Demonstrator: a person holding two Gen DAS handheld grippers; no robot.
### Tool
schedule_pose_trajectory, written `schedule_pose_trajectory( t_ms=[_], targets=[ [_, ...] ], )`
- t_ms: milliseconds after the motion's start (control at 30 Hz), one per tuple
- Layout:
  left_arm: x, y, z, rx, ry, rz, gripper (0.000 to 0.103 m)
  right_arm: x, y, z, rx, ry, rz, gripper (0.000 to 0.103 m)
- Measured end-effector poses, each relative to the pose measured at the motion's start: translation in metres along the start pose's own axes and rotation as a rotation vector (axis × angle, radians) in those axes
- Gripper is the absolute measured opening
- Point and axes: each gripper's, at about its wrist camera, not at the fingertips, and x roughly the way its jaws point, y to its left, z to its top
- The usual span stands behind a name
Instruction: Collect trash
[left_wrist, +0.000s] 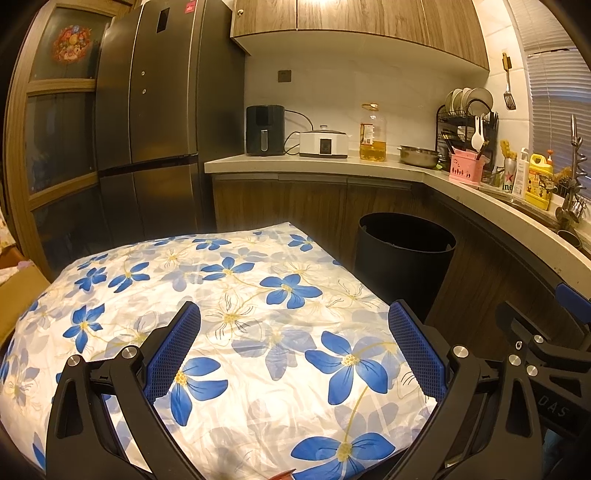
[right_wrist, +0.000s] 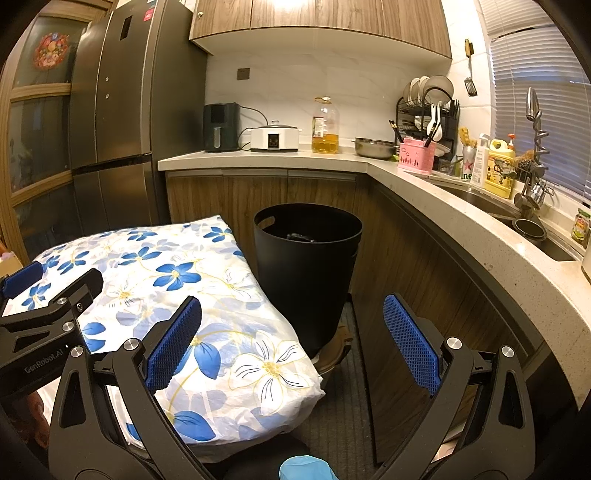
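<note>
Trash is not clearly visible on the floral cloth (left_wrist: 236, 314), so with both the left gripper (left_wrist: 295, 354) and right gripper (right_wrist: 291, 347) wide and empty, search first, then carry finds to the black bin (right_wrist: 308, 266) at centre frame.

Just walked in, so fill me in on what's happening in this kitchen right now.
A person is holding two grippers over a table covered with a blue floral cloth. The left hand-held gripper is open above the cloth and holds nothing. The right hand-held gripper is also open and empty, pointing toward the black trash bin that stands on the floor beside the table, below the counter. No loose trash shows on the cloth.
</note>
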Motion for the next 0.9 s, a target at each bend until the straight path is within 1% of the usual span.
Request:
schedule_pose_trajectory(
  t_ms=[100, 267, 333, 400, 500, 567, 900],
  targets=[
    [-0.0001, -0.0007, 0.0004, 0.009, -0.001, 0.013, 0.097, 0.0000, -0.0011, 0.0004, 0.000, 0.000, -0.001, 0.098],
    [-0.0018, 0.0035, 0.0001, -0.009, -0.016, 0.019, 0.097, 0.0002, -0.0010, 0.0002, 0.002, 0.001, -0.003, 0.098],
    [-0.0015, 0.0040, -0.0003, -0.007, -0.016, 0.013, 0.093, 0.0007, -0.0010, -0.0003, 0.004, 0.002, -0.004, 0.098],
    [-0.0010, 0.0010, -0.0019, 0.008, -0.012, 0.002, 0.091, 0.0009, 0.0000, -0.0006, 0.005, 0.003, -0.006, 0.098],
    [-0.0016, -0.0024, -0.0030, 0.014, -0.013, -0.005, 0.091, 0.0011, -0.0004, -0.0009, 0.003, 0.002, -0.004, 0.098],
    [-0.0015, -0.0042, -0.0027, 0.020, -0.012, 0.010, 0.097, 0.0009, -0.0016, -0.0008, 0.005, 0.003, -0.005, 0.098],
    [0.0027, -0.0007, -0.0027, -0.001, 0.031, 0.012, 0.097, -0.0004, -0.0029, -0.0008, 0.008, -0.001, -0.007, 0.098]
  ],
)
